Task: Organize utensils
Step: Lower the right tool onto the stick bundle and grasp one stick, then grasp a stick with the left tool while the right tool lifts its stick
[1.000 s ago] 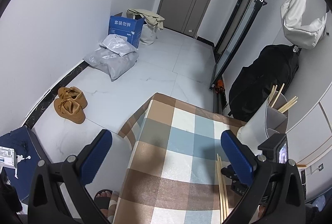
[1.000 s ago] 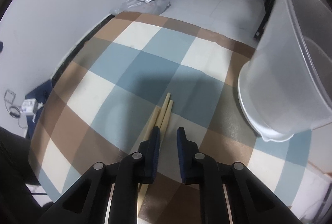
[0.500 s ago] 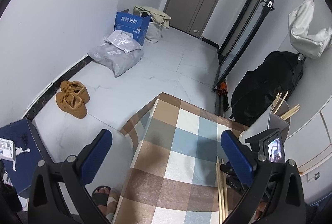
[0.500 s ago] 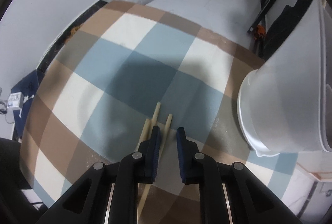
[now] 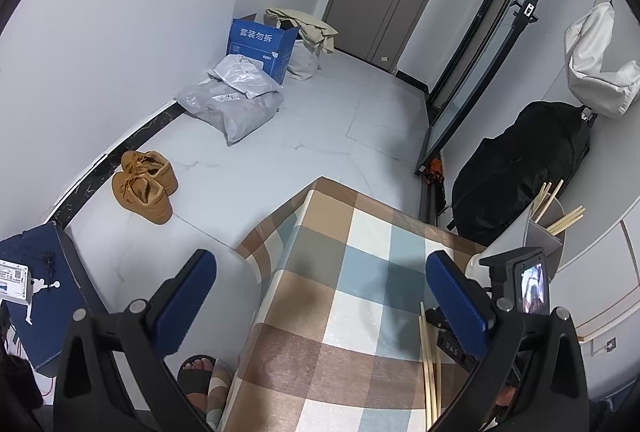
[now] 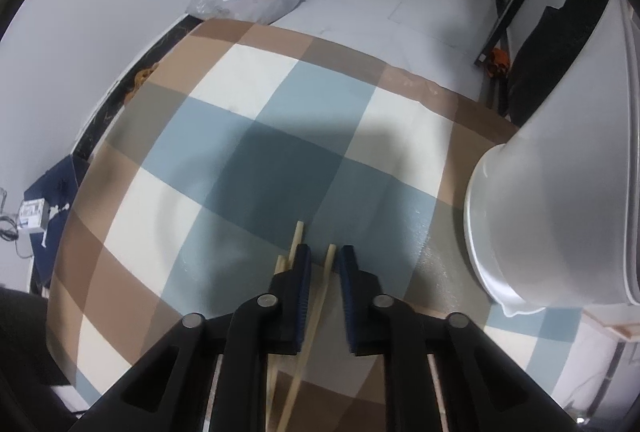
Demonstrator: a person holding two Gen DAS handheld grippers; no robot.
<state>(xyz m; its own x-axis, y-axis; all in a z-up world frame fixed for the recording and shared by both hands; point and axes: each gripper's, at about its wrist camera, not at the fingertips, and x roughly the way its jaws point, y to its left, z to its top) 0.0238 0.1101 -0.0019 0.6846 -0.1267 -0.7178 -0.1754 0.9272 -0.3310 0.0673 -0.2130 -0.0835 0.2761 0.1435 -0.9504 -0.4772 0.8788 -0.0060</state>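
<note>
Checked tablecloth (image 6: 248, 80), three loose chopsticks (image 6: 329, 264)

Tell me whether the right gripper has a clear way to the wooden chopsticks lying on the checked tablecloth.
Probably yes: the right gripper already straddles one of the wooden chopsticks, jaws apart, with nothing between them; the others lie beside its left finger.

The checked tablecloth (image 6: 248, 136) lies bare from the chopsticks (image 6: 320, 296) out to its far and left edges, so a gripper can pass freely there. To the right of the chopsticks stands the white utensil holder (image 6: 552, 200), tall and wide, walling off that side, with only a narrow strip of cloth between it and the chopsticks. The right gripper (image 6: 323, 264) sits low over the chopsticks, one stick in the slim gap between its fingers and the others just left of it, crowding that side.
</note>
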